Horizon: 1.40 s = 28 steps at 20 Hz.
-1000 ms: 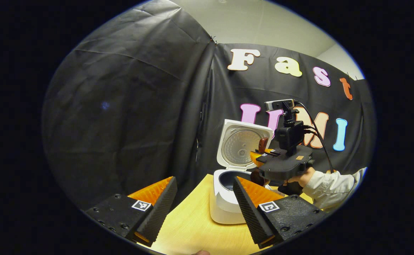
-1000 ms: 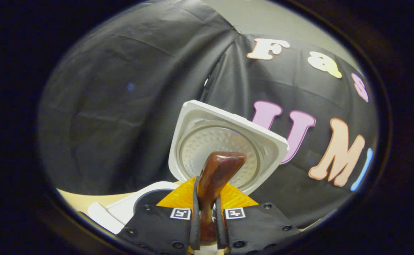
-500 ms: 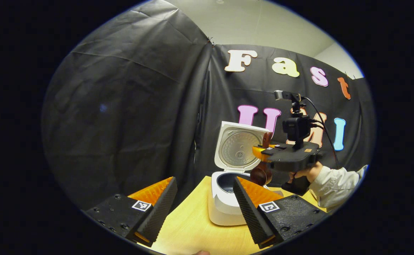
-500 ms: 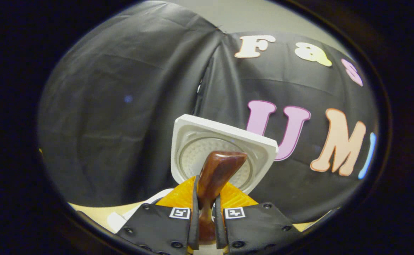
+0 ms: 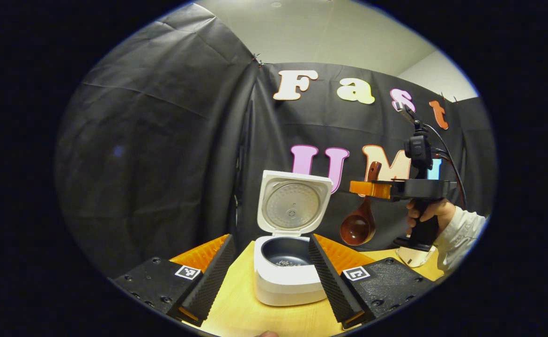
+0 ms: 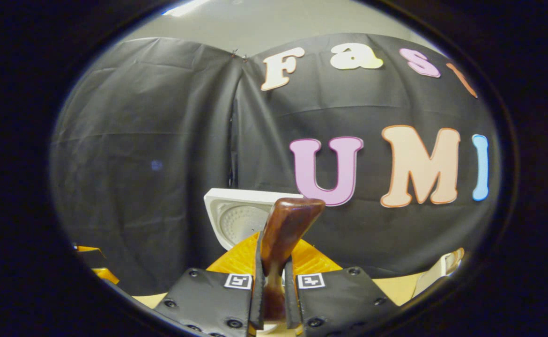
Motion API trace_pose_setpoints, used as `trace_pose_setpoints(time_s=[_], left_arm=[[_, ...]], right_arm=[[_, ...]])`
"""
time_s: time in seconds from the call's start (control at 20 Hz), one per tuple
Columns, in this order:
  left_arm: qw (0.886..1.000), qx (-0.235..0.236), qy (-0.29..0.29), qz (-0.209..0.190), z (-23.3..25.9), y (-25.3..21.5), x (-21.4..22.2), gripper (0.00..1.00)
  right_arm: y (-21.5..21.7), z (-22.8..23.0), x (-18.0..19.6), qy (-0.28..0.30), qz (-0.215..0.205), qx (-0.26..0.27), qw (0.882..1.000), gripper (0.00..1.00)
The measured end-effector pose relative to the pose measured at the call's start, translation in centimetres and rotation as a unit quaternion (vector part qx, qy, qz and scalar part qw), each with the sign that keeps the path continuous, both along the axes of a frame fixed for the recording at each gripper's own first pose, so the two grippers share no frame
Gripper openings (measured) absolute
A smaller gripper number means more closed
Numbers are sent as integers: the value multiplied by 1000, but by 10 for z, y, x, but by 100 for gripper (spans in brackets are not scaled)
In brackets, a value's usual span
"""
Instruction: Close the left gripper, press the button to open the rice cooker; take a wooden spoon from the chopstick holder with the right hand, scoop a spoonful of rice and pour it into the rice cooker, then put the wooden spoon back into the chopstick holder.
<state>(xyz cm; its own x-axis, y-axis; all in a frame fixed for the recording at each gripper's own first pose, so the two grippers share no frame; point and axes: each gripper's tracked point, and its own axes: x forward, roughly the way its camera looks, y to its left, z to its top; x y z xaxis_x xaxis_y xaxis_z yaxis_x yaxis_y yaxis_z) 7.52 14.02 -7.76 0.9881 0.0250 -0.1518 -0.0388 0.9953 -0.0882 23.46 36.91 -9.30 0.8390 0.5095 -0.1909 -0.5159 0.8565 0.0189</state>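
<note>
Right gripper [image 6: 271,285] jaws pinch the stiff, light, glossy dark-brown wooden spoon [image 5: 359,224] mid-handle, likely slippery; left gripper [image 5: 269,267] jaws spread.

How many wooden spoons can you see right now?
1: the wooden spoon hangs bowl-down from the right hand-held gripper, right of the open rice cooker. Others may be hidden.

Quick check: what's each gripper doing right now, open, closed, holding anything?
Left gripper: open, holding nothing.
Right gripper: closed on the wooden spoon, bowl hanging down.
</note>
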Motion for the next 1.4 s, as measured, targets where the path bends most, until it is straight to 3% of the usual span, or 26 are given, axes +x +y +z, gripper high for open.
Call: trace_pose_setpoints(time_s=[0.1, 0.15, 0.3, 0.4, 0.55, 0.65, 0.85, 1.0, 1.05, 1.4], left_arm=[[1000, 1, -5, -11, 6, -13, 2, 90], [1000, 1, -8, -17, 9, -21, 4, 94], [999, 1, -12, -30, 17, -44, 7, 90], [999, 5, -21, -37, 27, -58, 9, 97], [998, 7, -28, -48, 35, -79, 10, 94], [998, 9, -28, -54, 36, -92, 8, 90], [997, 9, -35, -70, 44, -121, 9, 93], [996, 10, -31, -83, 42, -142, 7, 90], [996, 9, -29, -88, 43, -148, 6, 93], [993, 11, -30, -110, 47, -186, 0, 94]], right_arm=[[-36, 10, -6, -1, -19, 8, 1000, 20], [-53, 15, -7, -3, -28, 12, 1000, 20], [-100, 20, -16, -5, -53, 17, 998, 20], [-131, 21, -23, -1, -70, 19, 997, 19], [-176, 17, -31, 9, -95, 21, 995, 20], [-210, 16, -39, 9, -114, 15, 993, 19], [-275, 9, -57, 9, -152, -1, 988, 19], [-325, -5, -73, 22, -190, 1, 981, 19], [-341, -11, -79, 28, -204, 1, 979, 23], [-445, -53, -132, 64, -287, -10, 956, 22]])
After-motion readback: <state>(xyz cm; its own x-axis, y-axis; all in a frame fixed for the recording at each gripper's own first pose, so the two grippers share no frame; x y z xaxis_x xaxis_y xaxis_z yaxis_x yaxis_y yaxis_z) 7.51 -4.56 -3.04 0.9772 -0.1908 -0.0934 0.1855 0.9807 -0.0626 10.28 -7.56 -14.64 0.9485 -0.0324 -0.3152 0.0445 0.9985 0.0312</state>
